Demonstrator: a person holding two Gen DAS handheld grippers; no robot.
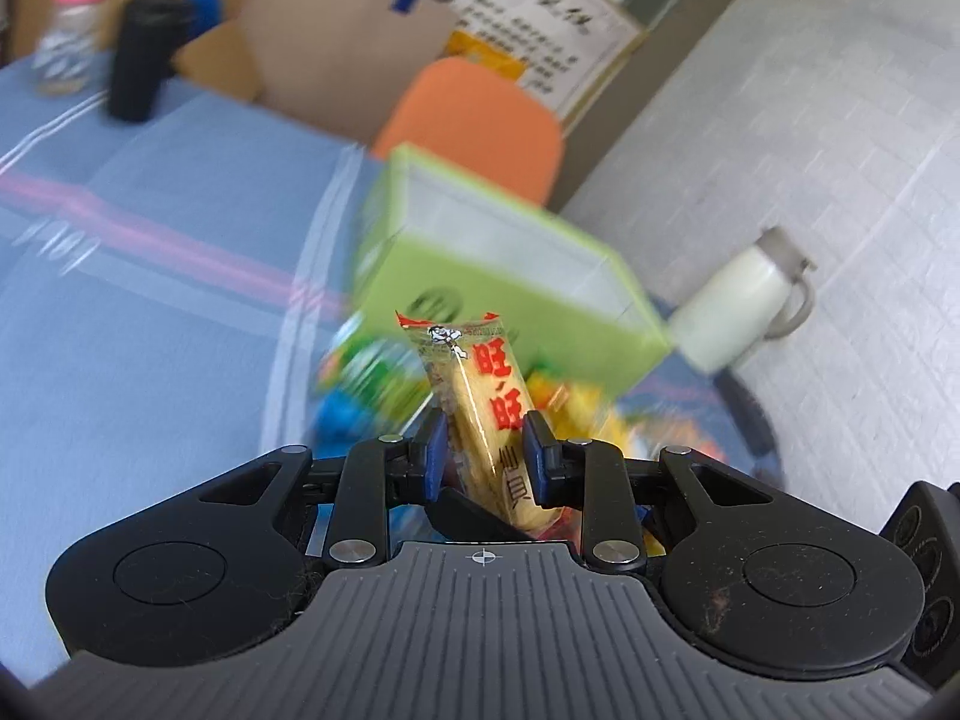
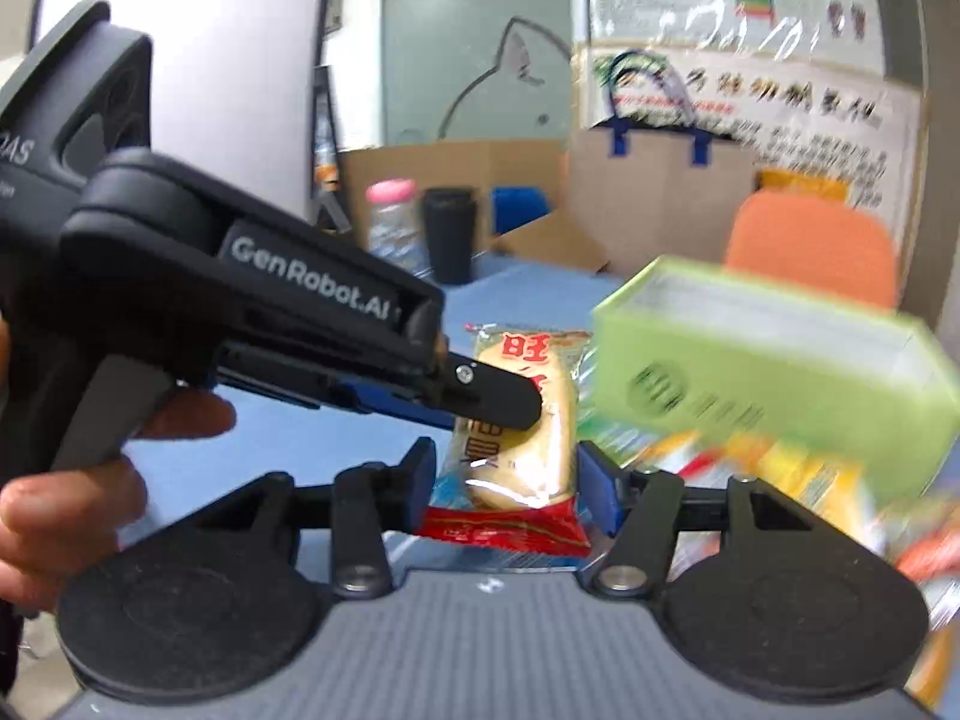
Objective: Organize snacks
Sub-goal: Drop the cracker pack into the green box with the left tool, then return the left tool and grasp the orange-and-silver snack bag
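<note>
A clear-wrapped rice cracker packet [image 1: 480,384] with red print stands upright between my left gripper's [image 1: 485,438] blue pads, which are shut on its thin edges. In the right wrist view the same packet [image 2: 528,444] shows its broad face. My right gripper [image 2: 507,480] is shut on its two sides, low down near the red end. The left gripper [image 2: 510,402] clamps it from the left, held by a hand [image 2: 60,510]. Behind the packet a light green box [image 1: 498,276] [image 2: 780,372] stands open. A blurred pile of colourful snacks [image 1: 372,378] [image 2: 780,468] lies under the box.
A blue striped tablecloth [image 1: 150,300] covers the table. At its far end stand a black cup [image 1: 141,54] and a pink-capped bottle [image 1: 72,30]. A white jug [image 1: 738,306] sits at the right edge. An orange chair [image 1: 474,120] and a brown paper bag [image 1: 336,42] are behind.
</note>
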